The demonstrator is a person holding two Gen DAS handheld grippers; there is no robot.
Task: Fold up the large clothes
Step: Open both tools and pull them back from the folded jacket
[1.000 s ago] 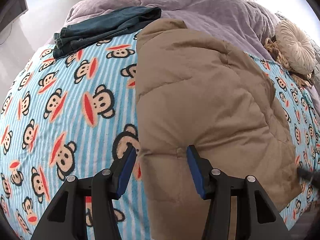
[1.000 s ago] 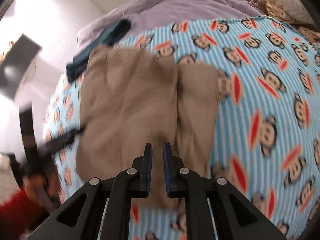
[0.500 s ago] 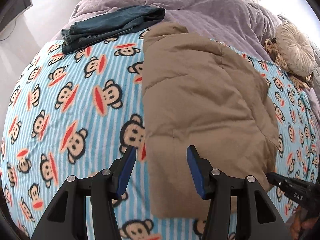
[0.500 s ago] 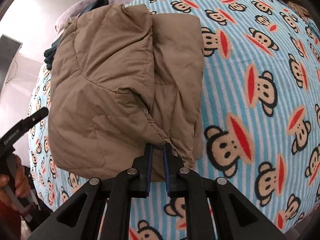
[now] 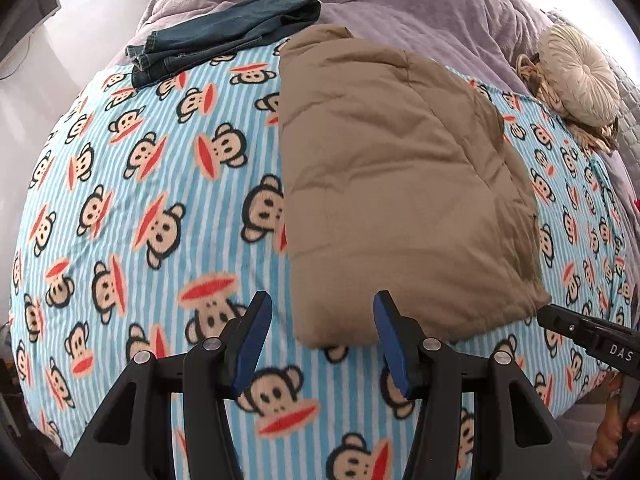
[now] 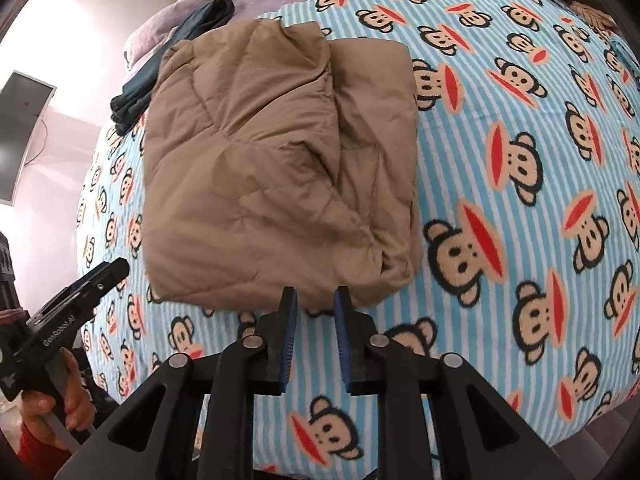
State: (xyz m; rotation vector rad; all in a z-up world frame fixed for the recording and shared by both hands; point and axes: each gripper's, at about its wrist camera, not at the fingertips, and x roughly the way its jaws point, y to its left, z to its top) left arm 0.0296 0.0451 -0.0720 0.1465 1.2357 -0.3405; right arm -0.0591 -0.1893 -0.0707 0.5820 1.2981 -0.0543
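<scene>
Tan jacket [image 6: 280, 168] lies folded; my right tool [image 6: 316, 312] has just been spreading, empty, left tool [image 5: 320, 340] spread too; puffy layers may spring open

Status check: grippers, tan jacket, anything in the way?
Left gripper open, empty. Right gripper jaws just opening, nothing between them. Tan jacket folded on monkey blanket. Nothing in the way.

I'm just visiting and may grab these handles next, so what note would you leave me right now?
Left gripper: open, empty, above the jacket's near edge.
Right gripper: jaws have just been opening; nothing between them, near the jacket's near right corner.
Tan jacket: folded into a block on the monkey blanket.
Jeans: folded, at the far edge.
Done: both look folded.
Left: maybe tidy the jacket's right side.
</scene>
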